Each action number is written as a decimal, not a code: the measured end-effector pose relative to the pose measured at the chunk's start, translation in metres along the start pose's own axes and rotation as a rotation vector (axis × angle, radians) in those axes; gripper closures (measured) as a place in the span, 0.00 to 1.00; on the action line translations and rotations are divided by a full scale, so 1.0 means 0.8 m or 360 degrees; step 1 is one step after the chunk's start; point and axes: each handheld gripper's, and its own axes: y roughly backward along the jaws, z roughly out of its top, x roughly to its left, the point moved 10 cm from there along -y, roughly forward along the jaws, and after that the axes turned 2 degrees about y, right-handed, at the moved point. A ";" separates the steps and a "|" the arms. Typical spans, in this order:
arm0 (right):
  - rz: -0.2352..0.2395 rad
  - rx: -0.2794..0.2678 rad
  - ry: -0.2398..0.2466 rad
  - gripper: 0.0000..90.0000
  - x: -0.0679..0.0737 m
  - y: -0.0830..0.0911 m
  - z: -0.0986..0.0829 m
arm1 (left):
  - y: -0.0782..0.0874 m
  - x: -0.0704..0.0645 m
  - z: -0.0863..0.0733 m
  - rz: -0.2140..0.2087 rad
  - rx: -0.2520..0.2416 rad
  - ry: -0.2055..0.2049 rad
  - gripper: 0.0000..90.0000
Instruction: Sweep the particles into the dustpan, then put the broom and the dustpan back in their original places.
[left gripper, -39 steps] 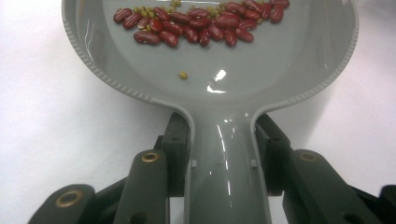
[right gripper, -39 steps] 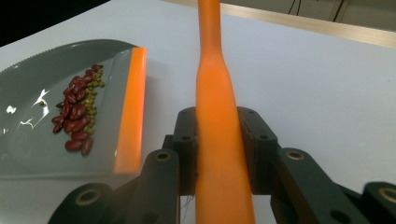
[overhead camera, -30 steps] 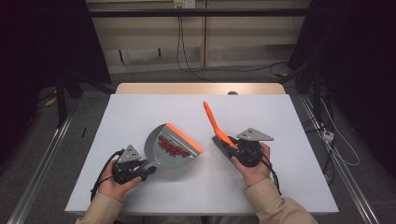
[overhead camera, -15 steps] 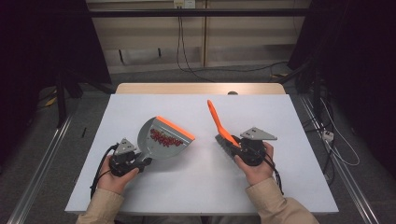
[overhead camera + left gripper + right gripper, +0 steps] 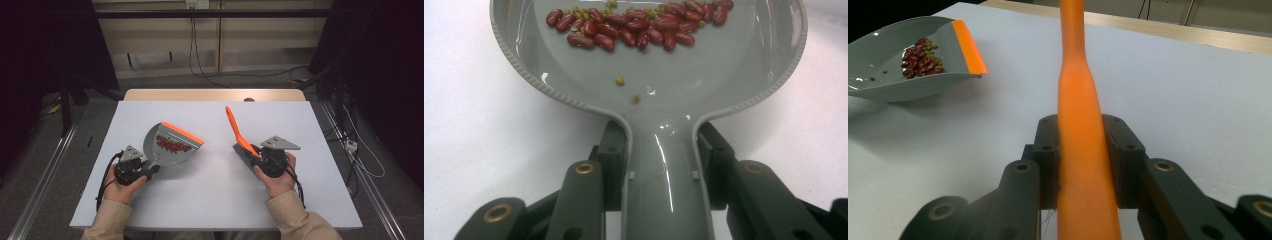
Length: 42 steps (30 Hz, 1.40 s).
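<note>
White tabletop [image 5: 215,195] fills the scene, with a person's sleeved forearms at its near edge. Nearest, the left gripper [image 5: 659,150] is clamped on the handle of a grey plastic dustpan with an orange lip [image 5: 170,145], held off the table left of centre and carrying red beans [image 5: 644,25]. Across from it, the right gripper [image 5: 1083,150] is closed around an orange-handled brush [image 5: 237,135], its handle pointing away toward the far wooden edge [image 5: 210,95].

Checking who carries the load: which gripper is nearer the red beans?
Left. The left gripper clamps the dustpan holding the red beans; the right gripper, across the table, grips the orange brush.
</note>
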 end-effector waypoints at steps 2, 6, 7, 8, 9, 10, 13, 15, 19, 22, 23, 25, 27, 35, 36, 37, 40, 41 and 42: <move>-0.0001 0.0001 -0.0003 0.79 0.000 0.000 0.000 | 0.001 0.002 0.000 0.0010 0.0002 0.0019 0.70; 0.0000 0.0000 -0.0005 0.79 -0.002 0.000 0.000 | 0.002 0.008 0.000 0.0032 -0.0004 0.0046 0.70; -0.0001 0.0001 -0.0005 0.79 -0.002 0.000 0.000 | 0.002 0.010 0.001 0.0037 -0.0006 0.0050 0.70; -0.0002 0.0000 -0.0009 0.79 -0.003 0.000 0.000 | 0.003 0.012 0.001 0.0050 -0.0007 0.0049 0.70; -0.0001 -0.0002 -0.0010 0.79 -0.003 0.000 0.000 | 0.003 0.014 0.001 0.0058 -0.0008 0.0052 0.71; -0.0002 -0.0004 -0.0009 0.79 -0.003 0.000 0.000 | 0.003 0.016 0.001 0.0070 -0.0006 0.0051 0.70; -0.0003 -0.0006 -0.0010 0.79 -0.004 0.001 0.000 | 0.005 0.020 0.001 0.0082 -0.0010 0.0065 0.70; -0.0002 -0.0006 -0.0012 0.79 -0.004 0.001 0.000 | 0.005 0.021 0.001 0.0080 -0.0002 0.0066 0.71; -0.0011 -0.0009 -0.0012 0.79 -0.007 0.003 0.001 | 0.004 0.024 0.000 0.0096 -0.0009 0.0084 0.70; -0.0019 -0.0013 -0.0021 0.79 -0.010 0.005 0.001 | 0.005 0.026 0.000 0.0106 -0.0006 0.0092 0.70; -0.0023 -0.0016 -0.0020 0.79 -0.011 0.006 0.001 | 0.005 0.028 -0.001 0.0113 -0.0003 0.0091 0.70; -0.0024 -0.0018 -0.0031 0.79 -0.014 0.007 0.000 | 0.004 0.029 -0.002 0.0120 0.0002 0.0102 0.70; -0.0031 -0.0019 -0.0037 0.79 -0.017 0.007 0.001 | 0.003 0.032 -0.003 0.0125 0.0011 0.0100 0.70; -0.0060 -0.0019 -0.0048 0.79 -0.027 0.010 -0.002 | 0.001 0.039 -0.008 0.0165 0.0036 0.0132 0.70; -0.0058 -0.0018 -0.0052 0.79 -0.028 0.011 -0.003 | 0.000 0.040 -0.008 0.0170 0.0039 0.0138 0.70; -0.0060 -0.0017 -0.0052 0.79 -0.029 0.011 -0.003 | 0.000 0.041 -0.009 0.0171 0.0042 0.0140 0.70; -0.0065 -0.0015 -0.0044 0.79 -0.031 0.012 -0.004 | -0.002 0.045 -0.011 0.0196 0.0055 0.0145 0.70; -0.0067 -0.0013 -0.0049 0.79 -0.032 0.013 -0.004 | -0.002 0.045 -0.012 0.0200 0.0055 0.0153 0.70; -0.0066 -0.0011 -0.0053 0.79 -0.032 0.013 -0.005 | -0.002 0.047 -0.012 0.0201 0.0064 0.0157 0.70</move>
